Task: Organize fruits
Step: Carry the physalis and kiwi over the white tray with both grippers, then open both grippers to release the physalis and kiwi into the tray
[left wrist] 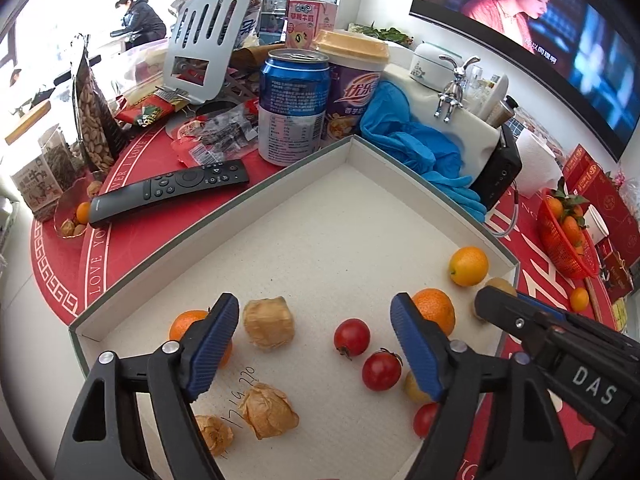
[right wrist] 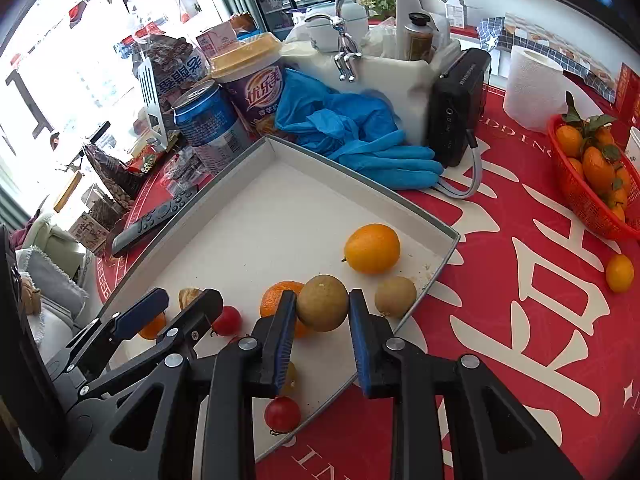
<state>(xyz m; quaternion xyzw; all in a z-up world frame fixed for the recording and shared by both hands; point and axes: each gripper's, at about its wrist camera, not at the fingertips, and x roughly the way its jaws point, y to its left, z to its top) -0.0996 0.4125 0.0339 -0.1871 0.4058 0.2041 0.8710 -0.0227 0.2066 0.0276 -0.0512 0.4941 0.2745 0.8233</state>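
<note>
Bright daylight, blown-out window (left wrist: pixel 60 20) glare, fisheye-warped dark corners, sharp focus

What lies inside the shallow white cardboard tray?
Inside the shallow white cardboard tray: papery husked fruits, red cherry tomatoes, orange citrus and a brownish round fruit. The left tongs partly cover a mandarin; another tomato is half hidden.

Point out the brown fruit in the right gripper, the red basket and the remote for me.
brown fruit (right wrist: pixel 322 303), right wrist view, middle of its skin.
red basket (right wrist: pixel 580 204), right wrist view, mesh side wall.
remote (left wrist: pixel 176 188), left wrist view, button face.
</note>
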